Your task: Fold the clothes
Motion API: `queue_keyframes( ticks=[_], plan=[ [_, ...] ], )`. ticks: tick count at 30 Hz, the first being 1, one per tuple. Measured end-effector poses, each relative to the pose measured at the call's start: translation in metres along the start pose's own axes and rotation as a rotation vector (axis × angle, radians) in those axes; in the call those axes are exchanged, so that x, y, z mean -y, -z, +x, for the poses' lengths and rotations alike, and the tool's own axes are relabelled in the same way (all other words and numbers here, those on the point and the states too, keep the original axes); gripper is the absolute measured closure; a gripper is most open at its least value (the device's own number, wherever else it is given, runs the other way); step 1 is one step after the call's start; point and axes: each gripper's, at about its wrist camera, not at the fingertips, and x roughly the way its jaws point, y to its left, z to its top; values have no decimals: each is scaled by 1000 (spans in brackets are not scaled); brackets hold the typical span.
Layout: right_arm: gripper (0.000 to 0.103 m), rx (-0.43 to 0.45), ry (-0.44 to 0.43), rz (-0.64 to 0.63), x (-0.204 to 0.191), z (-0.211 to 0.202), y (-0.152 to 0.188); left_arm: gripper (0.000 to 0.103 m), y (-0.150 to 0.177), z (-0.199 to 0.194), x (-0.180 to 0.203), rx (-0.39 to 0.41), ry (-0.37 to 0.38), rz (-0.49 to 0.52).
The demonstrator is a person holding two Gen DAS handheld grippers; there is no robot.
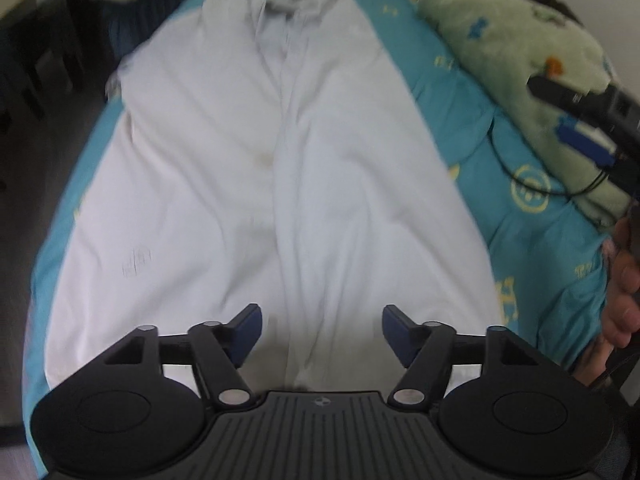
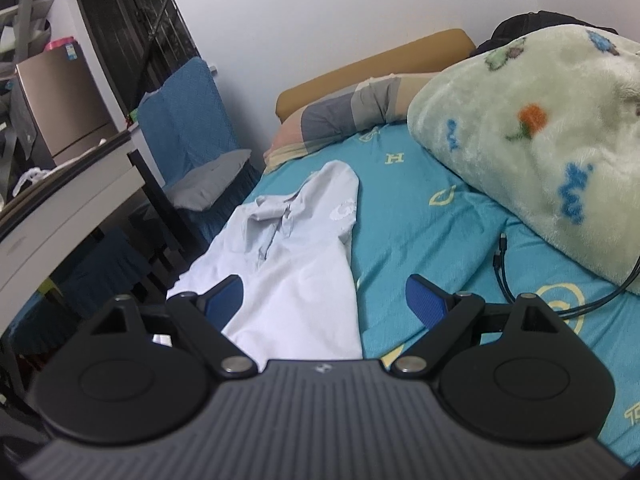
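Observation:
A white polo shirt (image 1: 260,184) lies flat on the turquoise bed sheet (image 1: 532,240), collar at the far end. It also shows in the right wrist view (image 2: 296,264), with one sleeve folded in over the body. My left gripper (image 1: 320,330) is open and empty, hovering over the shirt's near hem. My right gripper (image 2: 324,300) is open and empty above the shirt's right edge. The right gripper also shows at the right edge of the left wrist view (image 1: 576,120).
A green fleece blanket (image 2: 540,160) is heaped on the right of the bed, with black cables (image 2: 508,280) beside it. A pillow (image 2: 340,120) and tan headboard lie at the far end. A blue-covered chair (image 2: 188,128) and desk (image 2: 68,200) stand left of the bed.

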Motion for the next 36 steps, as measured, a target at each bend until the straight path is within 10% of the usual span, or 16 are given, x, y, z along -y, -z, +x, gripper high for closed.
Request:
queue_keyframes(
  ticks=[12,36],
  plan=[
    [14,66,40,29,14,-2,-11,12,-49,-5,77,306,0,62],
    [15,33,-44,-24,-3,33,4,8,-26,-30,49,438,49,166]
  ],
)
